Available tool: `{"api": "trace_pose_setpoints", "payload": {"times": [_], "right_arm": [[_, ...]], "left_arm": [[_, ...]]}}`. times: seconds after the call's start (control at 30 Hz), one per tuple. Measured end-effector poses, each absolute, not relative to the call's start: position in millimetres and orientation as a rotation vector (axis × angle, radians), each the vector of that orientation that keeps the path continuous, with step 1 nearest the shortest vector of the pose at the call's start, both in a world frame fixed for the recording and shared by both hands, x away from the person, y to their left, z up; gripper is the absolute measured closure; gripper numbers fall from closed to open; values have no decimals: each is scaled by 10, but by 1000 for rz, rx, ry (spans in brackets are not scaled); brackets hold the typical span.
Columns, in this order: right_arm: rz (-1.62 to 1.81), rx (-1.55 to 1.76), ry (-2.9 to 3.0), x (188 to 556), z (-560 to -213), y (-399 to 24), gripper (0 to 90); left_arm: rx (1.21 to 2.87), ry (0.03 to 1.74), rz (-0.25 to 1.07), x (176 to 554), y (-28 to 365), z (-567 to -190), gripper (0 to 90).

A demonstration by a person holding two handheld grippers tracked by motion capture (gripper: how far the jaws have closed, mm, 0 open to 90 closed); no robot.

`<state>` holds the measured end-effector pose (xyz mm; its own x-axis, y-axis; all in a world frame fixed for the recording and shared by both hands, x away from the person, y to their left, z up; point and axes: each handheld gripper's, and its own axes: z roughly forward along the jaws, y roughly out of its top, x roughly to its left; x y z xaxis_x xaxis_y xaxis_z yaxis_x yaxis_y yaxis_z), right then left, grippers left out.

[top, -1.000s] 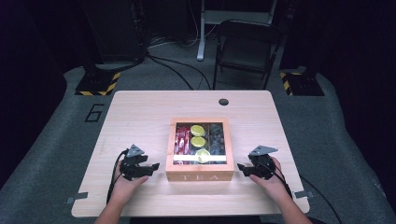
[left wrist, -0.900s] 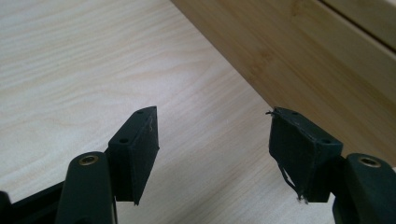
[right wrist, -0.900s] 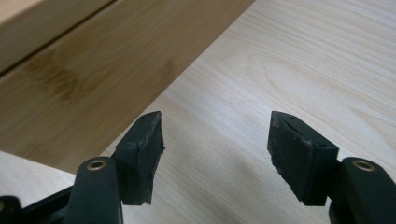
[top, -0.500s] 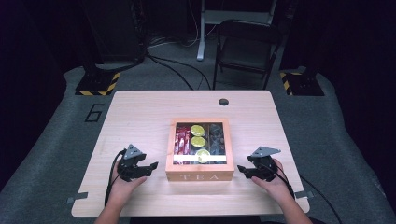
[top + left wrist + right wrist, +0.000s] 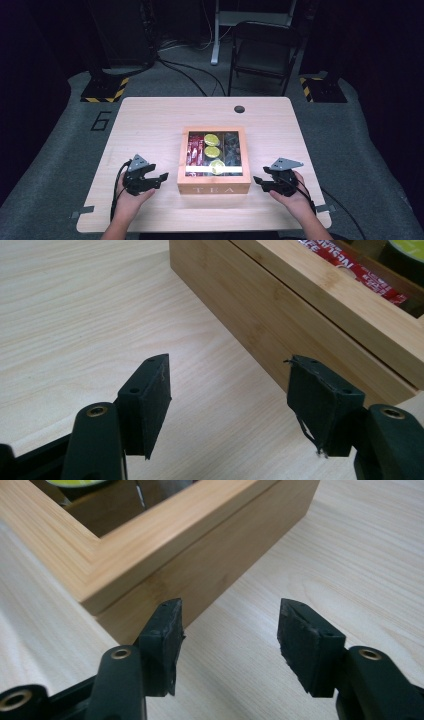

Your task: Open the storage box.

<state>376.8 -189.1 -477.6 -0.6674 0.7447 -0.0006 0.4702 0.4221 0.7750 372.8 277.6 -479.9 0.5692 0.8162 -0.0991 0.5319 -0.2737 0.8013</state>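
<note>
Wooden tea box [image 5: 214, 189] sits on the table [image 5: 150, 120], toward the near edge and about centred left to right; "TEA" is lettered on its near front wall. Through the framed top: red packets [image 5: 194, 152] in the left compartment, yellow-green round lids [image 5: 212, 145] in the middle one, dark contents on the right that can't be identified.

Left gripper [image 5: 159, 179] sits just beside the box's left wall, held in the person's left hand [image 5: 131, 200] and pointing at the box. In the left gripper view its jaws are spread wide with bare table between the pads [image 5: 150, 395]; the box's side wall runs just past the right-hand pad, and contact can't be confirmed.

Right gripper [image 5: 260, 182] is just off the box's right near corner, in the right hand [image 5: 292, 196], pointing at the box. Its jaws have just been closing but are parted now, with nothing between them. In the right gripper view one pad [image 5: 167, 630] is right by the box corner, not visibly pressing on it; the other is over bare table.

Farther out: a dark round grommet [image 5: 239, 109] near the table's far edge, and a folding chair [image 5: 262, 50] behind the table.
</note>
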Motion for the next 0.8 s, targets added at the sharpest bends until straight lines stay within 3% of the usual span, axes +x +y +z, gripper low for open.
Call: {"api": "trace_pose_setpoints", "payload": {"times": [0.47, 0.8], "right_arm": [[1193, 996, 2360, 3622, -4496, -1856, 517], [1208, 954, 2399, 3501, -4443, -1739, 524]], "left_arm": [[1904, 1080, 369, 3603, 2719, -4625, 349], [1885, 1071, 360, 3420, 2647, -4571, 384]]}}
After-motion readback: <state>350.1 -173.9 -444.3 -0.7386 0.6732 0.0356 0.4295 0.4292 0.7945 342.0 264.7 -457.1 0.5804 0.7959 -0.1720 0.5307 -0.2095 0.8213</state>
